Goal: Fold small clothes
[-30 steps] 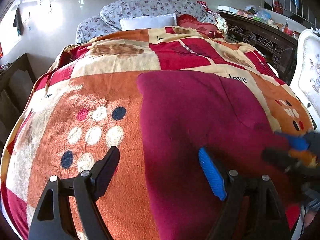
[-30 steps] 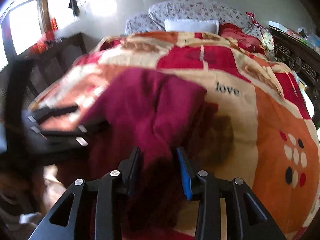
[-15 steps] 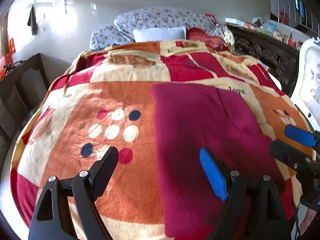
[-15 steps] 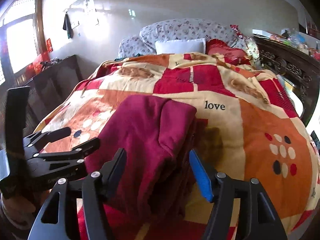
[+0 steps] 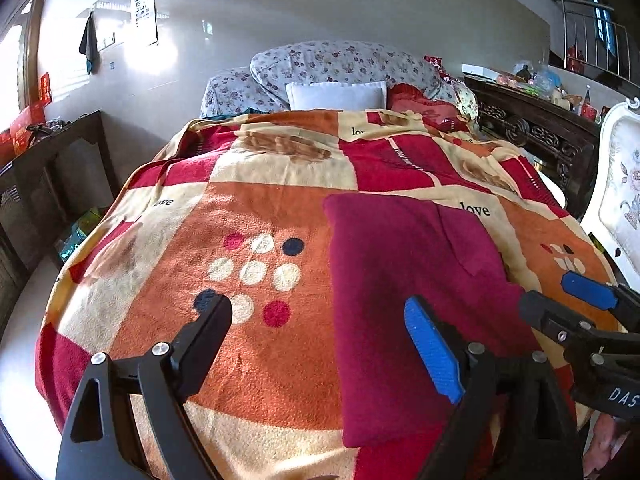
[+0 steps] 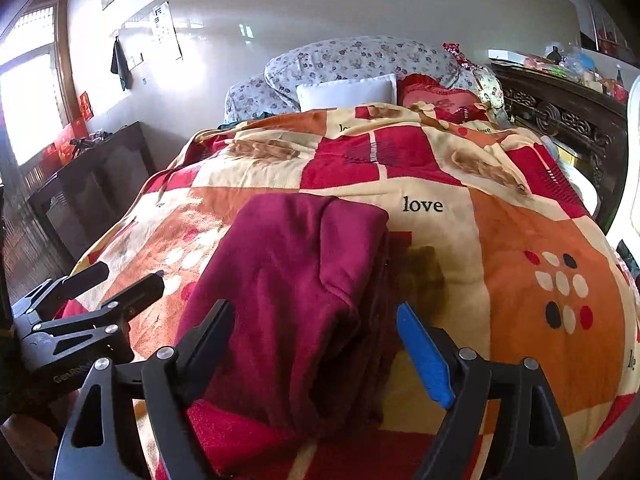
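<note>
Since a second ago both grippers have drawn back from the cloth, and the right one, which was then pinched close around its edge, now stands spread. The left gripper (image 5: pixel 318 324) hangs above the blanket (image 5: pixel 256 364) with its jaws wide apart and nothing between them, its black finger over the orange patch with dots and its blue finger over the cloth's near left part. The right gripper (image 6: pixel 314 326) is likewise spread wide and holds nothing, its two fingers set to either side of the cloth's near end without touching it. The cloth (image 5: pixel 404 276), a dark red fleece garment folded into a long block, lies flat on the blanket near the foot of the bed, its long axis running from the near edge of the blanket toward the pillows (image 5: pixel 336 66), with the printed word "love" just past its far right corner. The left view shows its top as a smooth panel with a lighter flap at the far right; the right view shows what the left does not, the stacked layers along the cloth's (image 6: pixel 292 280) right side and a dark brown patch on the blanket beside it. Each view catches the other gripper at its edge.
</note>
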